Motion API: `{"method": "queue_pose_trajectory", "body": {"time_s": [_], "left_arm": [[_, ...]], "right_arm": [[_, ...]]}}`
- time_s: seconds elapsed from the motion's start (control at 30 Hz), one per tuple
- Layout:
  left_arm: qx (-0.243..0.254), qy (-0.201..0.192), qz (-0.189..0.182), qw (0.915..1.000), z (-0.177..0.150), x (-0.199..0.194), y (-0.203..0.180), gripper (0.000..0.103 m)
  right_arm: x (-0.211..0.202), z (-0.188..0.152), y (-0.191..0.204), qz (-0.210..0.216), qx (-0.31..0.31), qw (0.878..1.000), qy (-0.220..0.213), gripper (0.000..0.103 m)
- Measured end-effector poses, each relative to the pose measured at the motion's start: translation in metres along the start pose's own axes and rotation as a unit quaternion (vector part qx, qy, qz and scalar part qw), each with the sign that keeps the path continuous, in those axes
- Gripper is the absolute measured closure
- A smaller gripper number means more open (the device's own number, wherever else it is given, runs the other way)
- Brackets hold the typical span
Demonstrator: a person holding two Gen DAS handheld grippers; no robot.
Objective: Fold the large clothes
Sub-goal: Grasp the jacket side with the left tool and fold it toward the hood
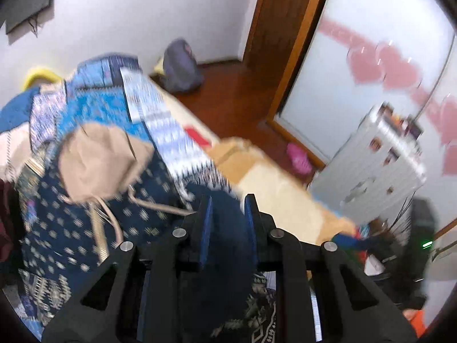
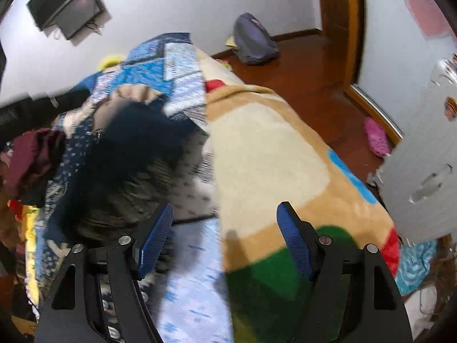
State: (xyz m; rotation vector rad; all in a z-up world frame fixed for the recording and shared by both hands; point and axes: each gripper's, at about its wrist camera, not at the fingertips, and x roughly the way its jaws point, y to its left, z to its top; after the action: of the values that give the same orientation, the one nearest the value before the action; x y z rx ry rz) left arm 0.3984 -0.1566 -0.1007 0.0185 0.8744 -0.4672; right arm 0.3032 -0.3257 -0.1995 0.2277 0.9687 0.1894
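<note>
**Left claw pinches dark navy cloth; right claw is open over the bed**

Left wrist view: the left gripper has its blue pads nearly together, with the dark navy garment pinched between them. At ten o'clock of it lies a beige drawstring hood on the blue patterned bedcover.

Right wrist view: the right gripper stands wide open and holds nothing. The blurred dark garment is at ten o'clock, and the tan fleece blanket at one o'clock.
</note>
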Motion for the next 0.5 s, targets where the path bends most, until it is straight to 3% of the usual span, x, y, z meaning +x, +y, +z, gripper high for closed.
{"method": "queue_pose_trajectory", "body": {"time_s": [0.1, 0.17, 0.33, 0.5], "left_arm": [[0.000, -0.040, 0.013, 0.9991, 0.008, -0.036, 0.012, 0.094], [-0.014, -0.045, 0.024, 0.9986, 0.009, -0.048, 0.026, 0.094], [-0.035, 0.023, 0.028, 0.9987, -0.018, -0.044, 0.053, 0.094], [0.005, 0.102, 0.027, 0.9944, -0.068, -0.021, 0.047, 0.092]], "right_arm": [[0.002, 0.002, 0.025, 0.011, -0.031, 0.999, -0.004, 0.031], [0.006, 0.002, 0.036, 0.011, -0.052, 0.999, 0.000, 0.031], [0.021, -0.008, 0.055, -0.007, -0.088, 0.996, 0.019, 0.031], [0.033, -0.018, 0.052, -0.015, -0.090, 0.995, 0.043, 0.031]]}}
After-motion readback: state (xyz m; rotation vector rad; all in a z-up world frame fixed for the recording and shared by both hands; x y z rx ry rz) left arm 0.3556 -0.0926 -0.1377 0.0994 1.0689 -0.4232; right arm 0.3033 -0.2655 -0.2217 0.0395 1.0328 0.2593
